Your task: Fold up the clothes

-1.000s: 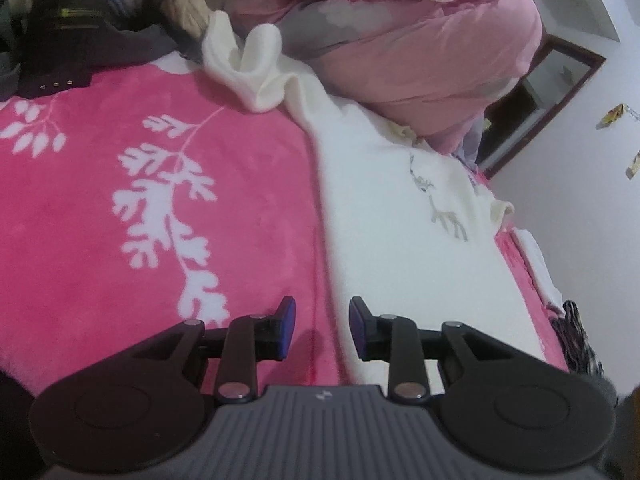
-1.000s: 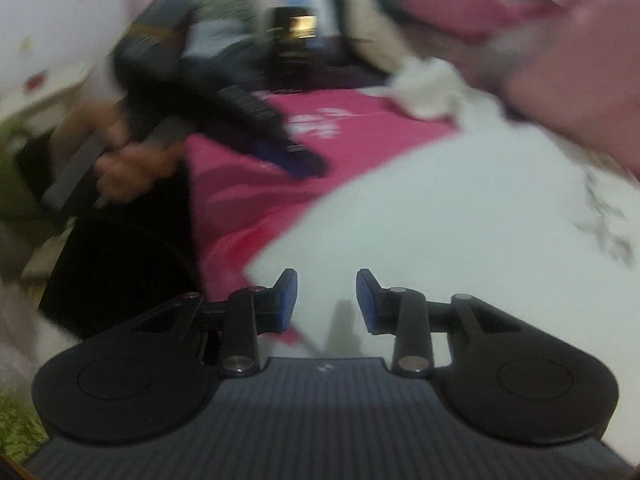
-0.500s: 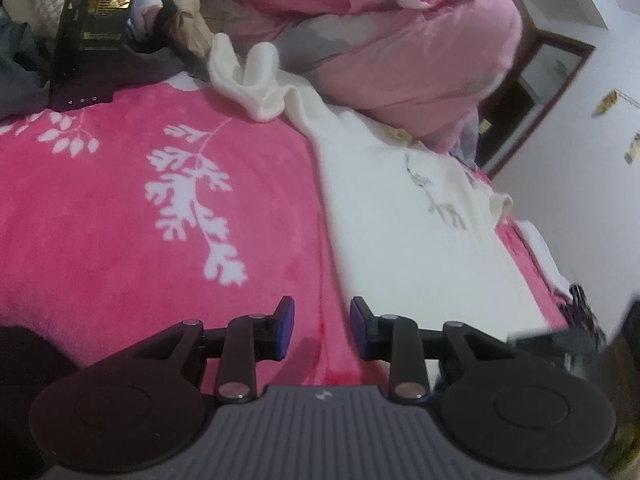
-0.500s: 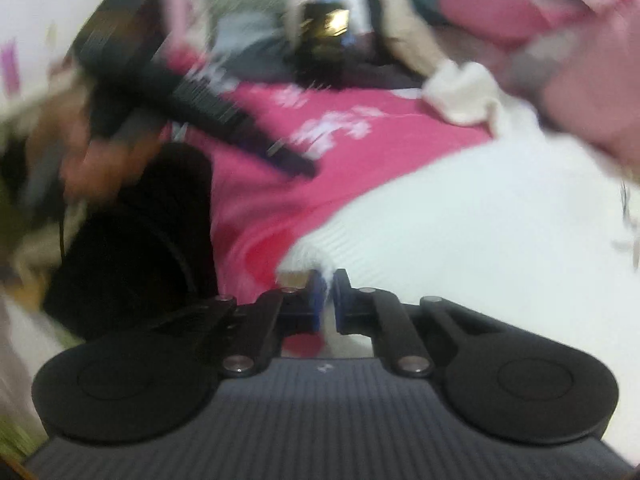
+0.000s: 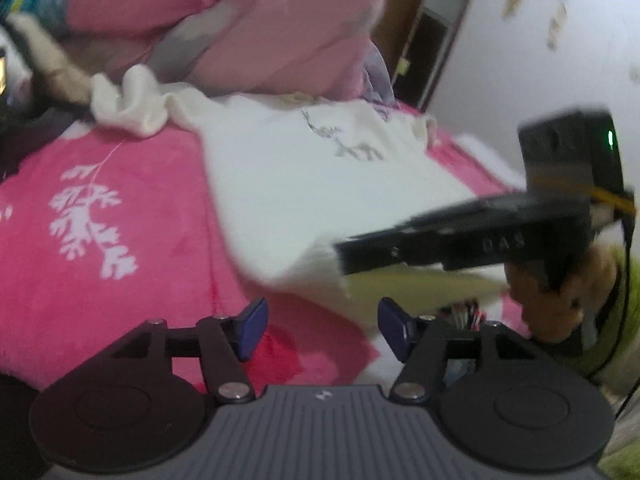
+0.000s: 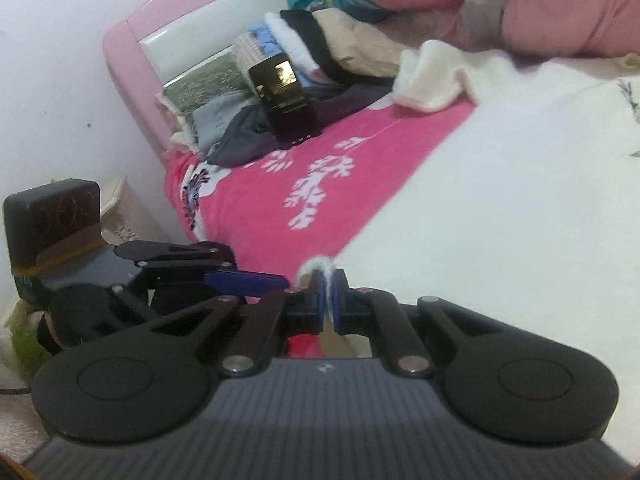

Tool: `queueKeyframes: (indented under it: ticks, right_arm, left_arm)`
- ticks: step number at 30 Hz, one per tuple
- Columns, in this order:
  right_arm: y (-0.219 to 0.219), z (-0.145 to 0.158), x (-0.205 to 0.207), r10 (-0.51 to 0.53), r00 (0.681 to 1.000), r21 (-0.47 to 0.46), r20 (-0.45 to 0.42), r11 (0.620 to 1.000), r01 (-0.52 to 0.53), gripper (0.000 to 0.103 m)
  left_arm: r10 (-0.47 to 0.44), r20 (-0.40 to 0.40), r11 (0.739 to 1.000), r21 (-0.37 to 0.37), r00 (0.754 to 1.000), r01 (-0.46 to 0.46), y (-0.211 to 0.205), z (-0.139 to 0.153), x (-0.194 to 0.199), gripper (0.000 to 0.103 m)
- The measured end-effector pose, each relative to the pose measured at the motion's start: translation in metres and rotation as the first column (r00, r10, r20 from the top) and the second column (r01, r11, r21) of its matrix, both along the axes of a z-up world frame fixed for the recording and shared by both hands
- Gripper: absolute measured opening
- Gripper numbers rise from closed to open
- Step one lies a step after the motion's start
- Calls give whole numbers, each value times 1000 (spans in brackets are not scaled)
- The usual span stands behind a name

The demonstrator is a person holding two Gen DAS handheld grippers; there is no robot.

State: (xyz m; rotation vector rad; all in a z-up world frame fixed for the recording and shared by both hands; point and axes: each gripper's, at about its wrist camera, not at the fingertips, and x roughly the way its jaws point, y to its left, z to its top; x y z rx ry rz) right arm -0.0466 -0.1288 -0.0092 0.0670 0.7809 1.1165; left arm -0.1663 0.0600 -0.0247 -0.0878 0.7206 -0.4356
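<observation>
A white sweater point(image 5: 304, 184) with a grey deer print lies spread on the pink bed; it also shows in the right wrist view point(image 6: 500, 200). My right gripper point(image 6: 327, 300) is shut on the sweater's near hem corner and lifts it a little. The same gripper appears from the side in the left wrist view point(image 5: 460, 240), gripping that hem. My left gripper point(image 5: 322, 326) is open and empty, just below the raised hem edge. In the right wrist view the left gripper point(image 6: 256, 280) sits close to the left of the right one.
A pink blanket point(image 5: 100, 240) with white leaf prints covers the bed. A bunched pink duvet point(image 5: 260, 28) lies at the back. A pile of clothes point(image 6: 320, 60) and a black box point(image 6: 284, 100) sit near the pink headboard point(image 6: 132, 52). A white wall point(image 5: 540, 60) is at right.
My right gripper has shut on the sweater's hem corner and lifted it. My left gripper has opened wider and swung right toward the raised hem.
</observation>
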Motion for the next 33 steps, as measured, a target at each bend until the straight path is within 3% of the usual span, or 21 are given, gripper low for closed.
queueKeyframes:
  ticks: [3,9,12,17,19,23,26,28,30,33]
  right_arm:
    - [-2,-3,3,-8,1000,13,-30,1000,8,5]
    - [-29,9,-5,-38,998,72,-51,997,42,9]
    - [-66,19,-13,-139,990,106,-35,984,142,10]
    - [-106,18,-43,-269,960,0,76,963,270,17]
    - [-109,12,-54,-266,961,-31,80,963,269,21]
    - [-105,-4,-64,-275,961,0,-11,962,275,23]
    - [-88,2,-80,-288,938,-63,193,950,305,24]
    - [-74,7,-93,-235,899,-136,369,943,303,26]
    - [-63,5,-97,-162,875,-200,456,939,278,31]
    - [-52,-1,-93,-75,872,-268,483,936,230,31]
  left_arm:
    - [11,-25,999,41,1000,-10,-12,-8,5,61]
    - [57,-26,998,33,998,-56,-14,-11,10,58]
    - [84,-35,996,28,996,-83,-10,-12,13,56]
    - [126,-34,991,41,991,-124,-5,-11,14,56]
    - [136,-22,989,59,990,-134,-6,-10,14,57]
    - [142,22,984,102,990,-144,-13,-7,12,56]
    - [128,65,978,156,990,-137,-21,-5,10,52]
    - [113,77,975,184,991,-126,-24,-5,9,50]
    - [106,84,972,200,991,-121,-27,-5,8,46]
    - [98,102,969,217,990,-118,-30,-4,8,41]
